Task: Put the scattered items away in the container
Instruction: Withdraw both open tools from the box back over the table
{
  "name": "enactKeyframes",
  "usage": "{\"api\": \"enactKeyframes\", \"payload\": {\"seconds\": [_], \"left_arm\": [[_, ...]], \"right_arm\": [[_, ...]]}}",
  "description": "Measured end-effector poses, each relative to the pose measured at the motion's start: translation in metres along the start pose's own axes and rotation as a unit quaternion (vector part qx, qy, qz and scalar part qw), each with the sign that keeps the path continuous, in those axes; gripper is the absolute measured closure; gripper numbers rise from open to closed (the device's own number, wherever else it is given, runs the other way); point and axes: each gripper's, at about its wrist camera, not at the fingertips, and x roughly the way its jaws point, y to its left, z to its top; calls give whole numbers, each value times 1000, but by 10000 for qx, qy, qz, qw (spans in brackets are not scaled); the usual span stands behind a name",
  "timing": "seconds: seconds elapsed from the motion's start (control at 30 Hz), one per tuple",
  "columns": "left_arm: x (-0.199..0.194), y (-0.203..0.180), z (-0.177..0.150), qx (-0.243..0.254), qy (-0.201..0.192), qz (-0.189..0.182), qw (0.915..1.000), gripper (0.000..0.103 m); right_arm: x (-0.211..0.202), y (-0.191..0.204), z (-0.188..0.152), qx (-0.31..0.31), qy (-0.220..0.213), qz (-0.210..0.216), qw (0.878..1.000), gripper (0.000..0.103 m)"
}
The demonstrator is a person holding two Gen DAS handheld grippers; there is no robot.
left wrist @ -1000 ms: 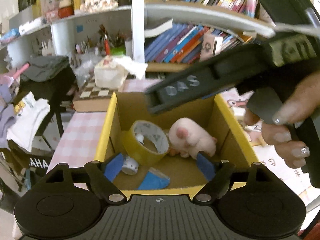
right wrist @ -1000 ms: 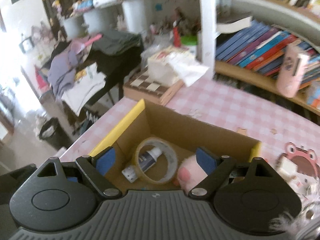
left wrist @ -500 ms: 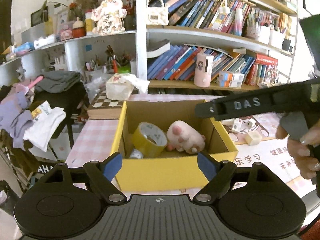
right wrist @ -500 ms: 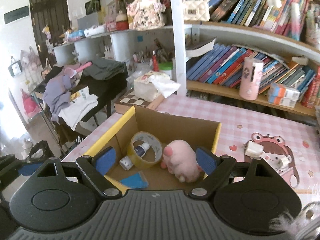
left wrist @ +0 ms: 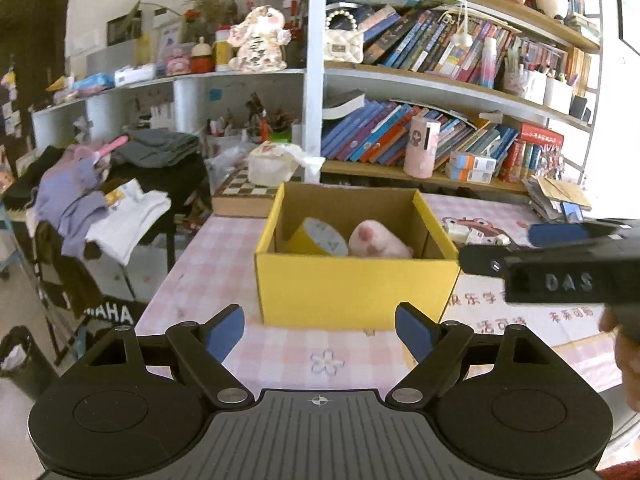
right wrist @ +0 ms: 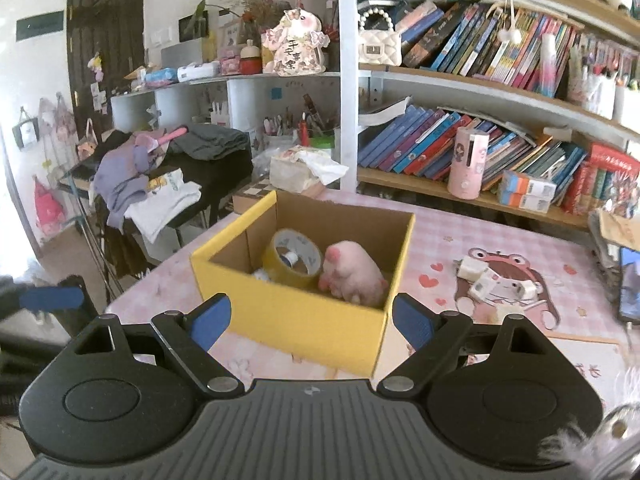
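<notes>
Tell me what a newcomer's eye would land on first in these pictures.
The open yellow cardboard box in the middle of the pink checked tablecloth stands out first. Inside it lie a roll of yellowish packing tape and, to its right, a soft pink plush toy. Behind the table, long shelves crammed with colourful books fill the background.

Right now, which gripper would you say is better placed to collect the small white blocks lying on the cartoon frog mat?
Right, probably. The small white blocks lie right of the yellow cardboard box, nearer the right gripper, jaws open and empty. The left gripper faces the box front.
</notes>
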Motion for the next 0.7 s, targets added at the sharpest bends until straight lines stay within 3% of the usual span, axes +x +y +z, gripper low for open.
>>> {"api": "enactKeyframes", "payload": {"seconds": [0.27, 0.7], "left_arm": [[-18, -3, -29, -111, 124, 22, 9999, 19], [-21, -19, -56, 4, 578, -182, 9982, 19]], "right_arm": [[-31, 15, -48, -140, 214, -152, 9996, 15], [-41, 16, -84, 62, 895, -601, 9942, 15]]}}
